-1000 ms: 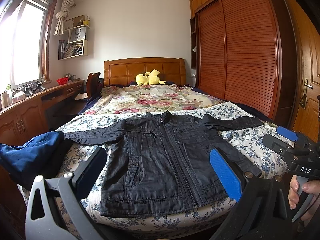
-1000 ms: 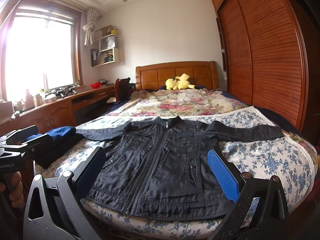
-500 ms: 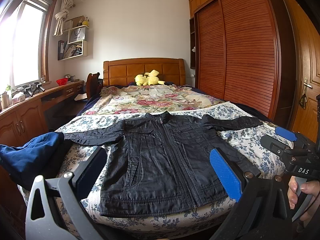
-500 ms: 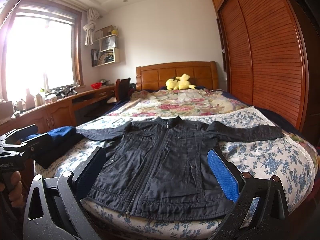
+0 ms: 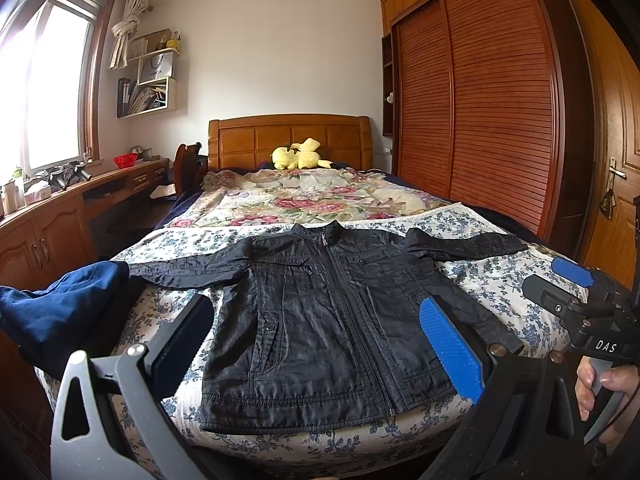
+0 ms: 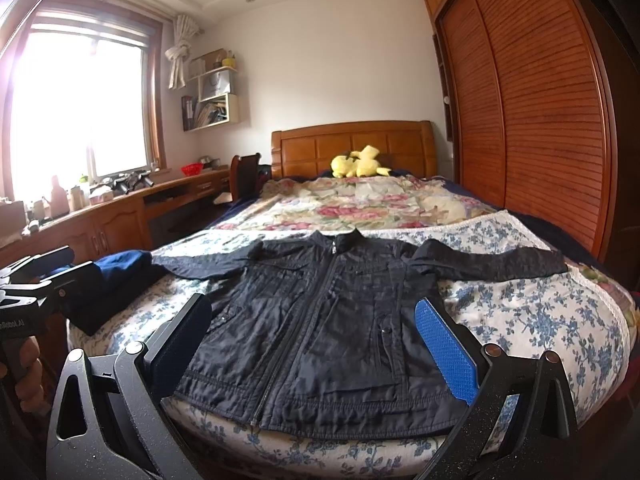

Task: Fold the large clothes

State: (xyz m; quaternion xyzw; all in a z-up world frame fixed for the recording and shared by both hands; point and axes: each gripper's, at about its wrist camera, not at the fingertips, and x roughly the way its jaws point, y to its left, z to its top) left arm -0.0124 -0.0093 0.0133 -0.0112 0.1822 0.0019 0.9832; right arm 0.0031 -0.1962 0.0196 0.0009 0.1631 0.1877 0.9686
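Observation:
A black zip-up jacket (image 5: pixel 320 320) lies flat and face up on the foot of the bed, sleeves spread to both sides, hem toward me; it also shows in the right wrist view (image 6: pixel 328 328). My left gripper (image 5: pixel 316 340) is open and empty, held in front of the bed's foot, short of the hem. My right gripper (image 6: pixel 312 340) is open and empty too, at about the same distance. Each gripper appears in the other's view, the right one (image 5: pixel 568 284) at the right edge and the left one (image 6: pixel 48 272) at the left edge.
The bed has a blue-flowered sheet (image 6: pixel 540 320) and a rose-patterned quilt (image 5: pixel 304 196) behind the jacket. A blue garment (image 5: pixel 60 308) lies heaped at the bed's left corner. A wooden desk (image 5: pixel 60 216) runs along the left, wardrobe doors (image 5: pixel 480 120) on the right. A yellow plush toy (image 5: pixel 300 154) sits at the headboard.
Almost nothing has moved. The right gripper has drifted slightly leftward in the left wrist view. The jacket has not moved.

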